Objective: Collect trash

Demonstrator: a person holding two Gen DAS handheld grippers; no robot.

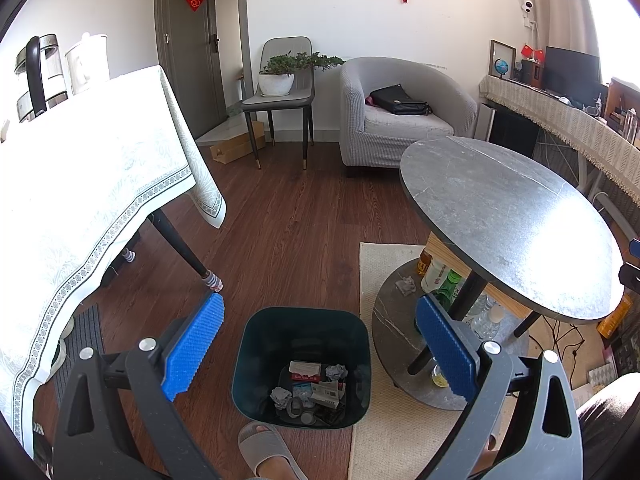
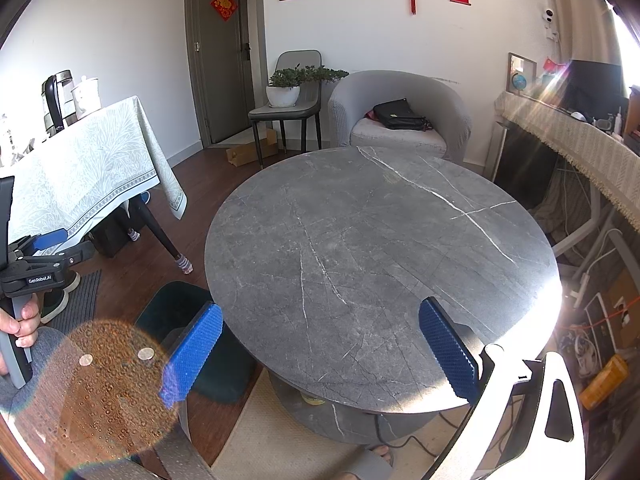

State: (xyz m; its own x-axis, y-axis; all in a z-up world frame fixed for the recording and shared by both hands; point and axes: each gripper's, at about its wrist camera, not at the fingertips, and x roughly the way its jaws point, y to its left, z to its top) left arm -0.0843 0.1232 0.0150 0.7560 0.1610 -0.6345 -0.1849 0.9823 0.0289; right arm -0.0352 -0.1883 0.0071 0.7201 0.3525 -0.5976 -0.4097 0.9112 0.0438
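A dark green trash bin [image 1: 256,360] stands on the wood floor, directly below my left gripper [image 1: 320,348]. Inside lie crumpled grey paper [image 1: 336,371], a red card package [image 1: 306,377] and other small scraps. The left gripper is open, its blue pads [image 1: 192,346] spread to either side of the bin, holding nothing. My right gripper [image 2: 320,356] is open too and hovers over the near edge of the round grey stone table [image 2: 380,260], whose top is bare. The bin [image 2: 172,300] shows partly at the table's left edge in the right wrist view.
A table with a pale patterned cloth [image 1: 80,200] stands at left. The round table's lower shelf [image 1: 392,320] holds bottles [image 1: 448,284] and a crumpled grey scrap [image 1: 406,285]. A grey armchair [image 1: 400,112], a chair with a plant [image 1: 280,92], and a person's slippered foot [image 1: 268,448] are nearby.
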